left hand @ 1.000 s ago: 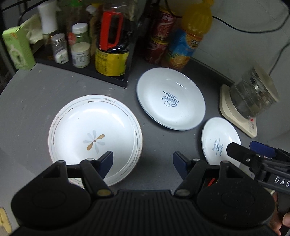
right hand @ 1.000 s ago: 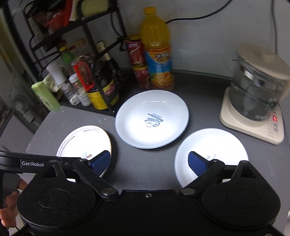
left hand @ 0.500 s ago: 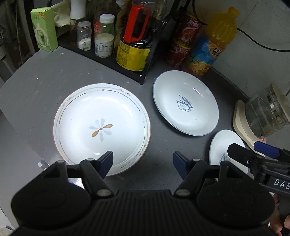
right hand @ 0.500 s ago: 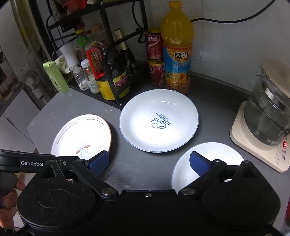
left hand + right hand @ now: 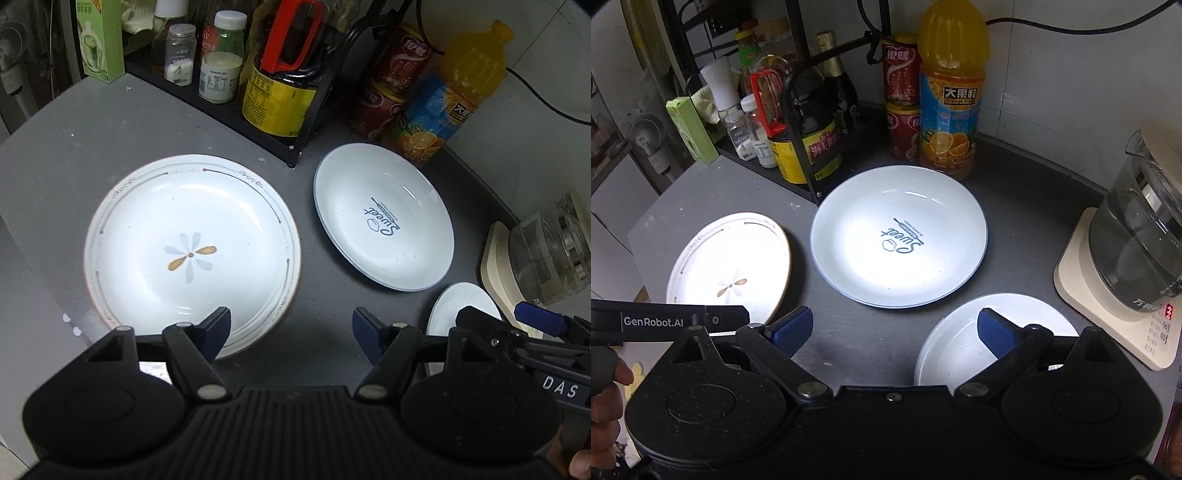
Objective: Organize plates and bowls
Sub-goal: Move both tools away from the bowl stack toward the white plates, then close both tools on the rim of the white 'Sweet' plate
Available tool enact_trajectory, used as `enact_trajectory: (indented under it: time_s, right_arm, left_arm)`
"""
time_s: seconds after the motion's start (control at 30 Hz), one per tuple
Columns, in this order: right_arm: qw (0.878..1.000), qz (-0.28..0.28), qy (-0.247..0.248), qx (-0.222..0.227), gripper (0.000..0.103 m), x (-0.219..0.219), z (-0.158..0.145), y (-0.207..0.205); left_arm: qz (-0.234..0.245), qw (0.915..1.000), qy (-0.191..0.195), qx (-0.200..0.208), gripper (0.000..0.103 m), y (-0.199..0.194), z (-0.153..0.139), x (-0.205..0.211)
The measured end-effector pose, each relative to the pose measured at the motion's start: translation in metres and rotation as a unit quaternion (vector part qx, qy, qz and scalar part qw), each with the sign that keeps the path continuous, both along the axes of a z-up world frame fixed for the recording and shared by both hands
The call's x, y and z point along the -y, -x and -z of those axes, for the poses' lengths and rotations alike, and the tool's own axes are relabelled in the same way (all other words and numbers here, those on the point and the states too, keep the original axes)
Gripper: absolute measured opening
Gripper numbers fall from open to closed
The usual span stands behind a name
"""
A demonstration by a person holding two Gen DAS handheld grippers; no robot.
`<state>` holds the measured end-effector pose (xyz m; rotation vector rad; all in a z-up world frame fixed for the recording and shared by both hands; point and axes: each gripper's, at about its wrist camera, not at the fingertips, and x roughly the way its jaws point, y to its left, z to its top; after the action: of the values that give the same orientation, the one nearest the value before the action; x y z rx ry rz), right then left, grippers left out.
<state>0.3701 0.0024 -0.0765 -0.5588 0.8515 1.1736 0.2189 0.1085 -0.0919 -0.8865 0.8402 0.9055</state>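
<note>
Three white dishes lie on the grey counter [image 5: 55, 147]. A large flower-pattern plate [image 5: 192, 254] lies at the left; it also shows in the right wrist view [image 5: 731, 266]. A blue-rimmed "Sweet" dish [image 5: 384, 221] lies in the middle, seen too in the right wrist view [image 5: 899, 236]. A small white dish [image 5: 960, 350] lies at the right, partly hidden in the left wrist view [image 5: 450, 306]. My left gripper [image 5: 291, 330] is open and empty above the flower plate's near edge. My right gripper [image 5: 895, 328] is open and empty, its right finger over the small dish.
A black rack [image 5: 801, 122] with sauce bottles and jars stands at the back left. Red cans [image 5: 901, 99] and an orange juice bottle [image 5: 951, 92] stand at the back. A glass kettle on a cream base [image 5: 1137, 254] stands at the right.
Both grippers have risen and pulled back, so the dishes show smaller and lower in view. Both stay open. No dish has moved.
</note>
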Motion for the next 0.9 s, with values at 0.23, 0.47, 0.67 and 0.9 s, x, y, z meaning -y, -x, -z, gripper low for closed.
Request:
enact_trajectory:
  time_s: [0.23,0.47,0.67,0.9]
  right_arm:
    - [1.0,0.01,0.012,-0.009,0.095,-0.011,0.008,-0.014]
    - [0.999,0.029,0.023,-0.025,0.081,-0.027,0.02,-0.034]
    - [0.996,0.066,0.032,-0.056,0.067,-0.037,0.037,-0.059]
    - [0.993,0.097,0.043,-0.056,0.059,-0.049,0.053,-0.078]
  left_arm:
    - [0.004,0.9999,0.004,0.014,0.07,-0.016,0.008,-0.005]
    - [0.003,0.9995,-0.005,0.031,0.063,-0.031,0.012,-0.02]
    - [0.009,0.9989,-0.011,0.044,0.051,-0.044,0.015,-0.042]
    - [0.023,0.9985,-0.019,0.045,0.038,-0.06,0.026,-0.069]
